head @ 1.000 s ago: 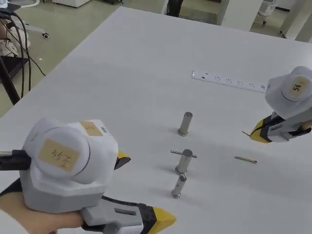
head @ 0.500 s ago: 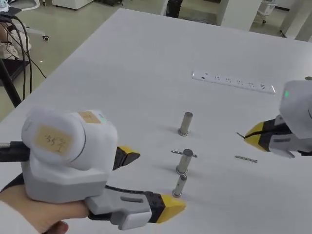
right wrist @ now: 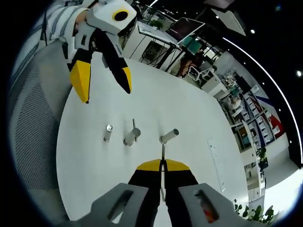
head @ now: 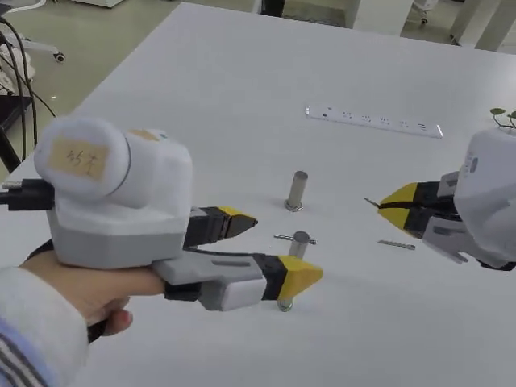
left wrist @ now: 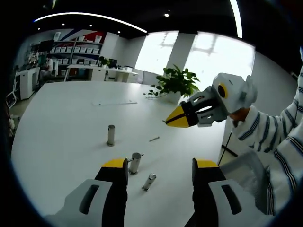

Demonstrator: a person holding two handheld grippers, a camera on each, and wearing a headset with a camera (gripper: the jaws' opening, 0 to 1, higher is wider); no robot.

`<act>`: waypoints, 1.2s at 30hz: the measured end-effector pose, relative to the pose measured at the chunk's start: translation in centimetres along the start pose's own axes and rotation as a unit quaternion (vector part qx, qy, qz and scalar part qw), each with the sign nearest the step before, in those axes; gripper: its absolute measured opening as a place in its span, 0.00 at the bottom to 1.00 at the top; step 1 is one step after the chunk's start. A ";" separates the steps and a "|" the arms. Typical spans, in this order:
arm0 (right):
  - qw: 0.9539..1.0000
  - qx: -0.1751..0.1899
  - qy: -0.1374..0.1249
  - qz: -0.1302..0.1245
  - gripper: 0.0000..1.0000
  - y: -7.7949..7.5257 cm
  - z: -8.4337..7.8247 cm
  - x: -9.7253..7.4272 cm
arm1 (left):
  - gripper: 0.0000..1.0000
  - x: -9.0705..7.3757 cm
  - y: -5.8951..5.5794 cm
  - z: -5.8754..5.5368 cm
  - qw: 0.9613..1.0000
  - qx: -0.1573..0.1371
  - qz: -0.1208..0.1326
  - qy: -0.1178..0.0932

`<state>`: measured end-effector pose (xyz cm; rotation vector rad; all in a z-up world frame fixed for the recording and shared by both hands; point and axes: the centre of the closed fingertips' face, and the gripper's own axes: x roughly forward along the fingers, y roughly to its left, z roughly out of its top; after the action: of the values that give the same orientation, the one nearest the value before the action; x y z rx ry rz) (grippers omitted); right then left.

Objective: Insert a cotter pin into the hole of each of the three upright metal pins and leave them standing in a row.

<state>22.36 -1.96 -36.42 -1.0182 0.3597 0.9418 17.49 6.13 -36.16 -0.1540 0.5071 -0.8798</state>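
The right gripper [head: 387, 207] has its jaws pressed together on a held cotter pin [right wrist: 162, 152], whose tip pokes out past the yellow tips. The left gripper [head: 270, 247] holds its jaws spread over the desk [head: 201, 97]. Near the desk's middle three metal pins stand in a row: the far pin [head: 298, 190], the middle pin [head: 300, 246] with an inserted cotter pin [head: 284, 238] through it, and the near pin [head: 285, 305] partly behind the left gripper's lower jaw; a loose cotter pin [head: 397, 244] lies just beside the right gripper.

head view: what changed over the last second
The left gripper, open, moved forward to the pins. The right gripper, shut on a cotter pin, moved in toward them. The three pins, the fitted cotter pin and the loose cotter pin stayed put.
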 end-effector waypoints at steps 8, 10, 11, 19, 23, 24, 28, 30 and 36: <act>1.000 -0.026 -0.018 -0.001 0.00 1.4 1.5 -0.6 | 0.38 1.3 -0.9 1.5 0.999 -0.019 -0.029 -0.017; 0.999 -0.033 -0.018 0.000 0.00 1.7 1.9 -0.6 | 0.35 1.5 -1.1 1.7 0.999 -0.018 -0.033 -0.018; 0.999 -0.036 -0.020 0.000 0.00 1.9 2.1 -0.7 | 0.34 1.6 -1.2 1.8 0.999 -0.017 -0.036 -0.018; 0.998 -0.053 -0.038 0.013 0.00 3.1 3.8 -0.5 | 0.18 2.5 -2.1 2.3 0.998 -0.021 -0.061 -0.020; 0.997 -0.060 -0.042 0.017 0.00 3.5 4.3 -0.5 | 0.14 2.6 -2.2 2.2 0.997 -0.026 -0.067 -0.018; 0.997 -0.061 -0.044 0.017 0.00 3.6 4.4 -0.5 | 0.13 2.6 -2.2 2.1 0.997 -0.025 -0.067 -0.016; 0.997 -0.065 -0.048 0.018 0.00 3.8 4.8 -0.6 | 0.06 2.7 -2.1 1.9 0.997 -0.028 -0.071 -0.010; 0.997 -0.064 -0.050 0.016 0.00 3.7 5.0 -0.7 | 0.04 2.7 -2.1 1.8 0.997 -0.032 -0.071 -0.007; 0.996 -0.064 -0.053 0.019 0.00 3.9 5.2 -0.9 | 0.00 2.8 -1.9 1.9 0.997 -0.038 -0.071 -0.010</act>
<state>17.89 2.74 -35.38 -1.0763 0.2334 1.0596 18.55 2.60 -34.85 -0.2709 0.5160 -0.9973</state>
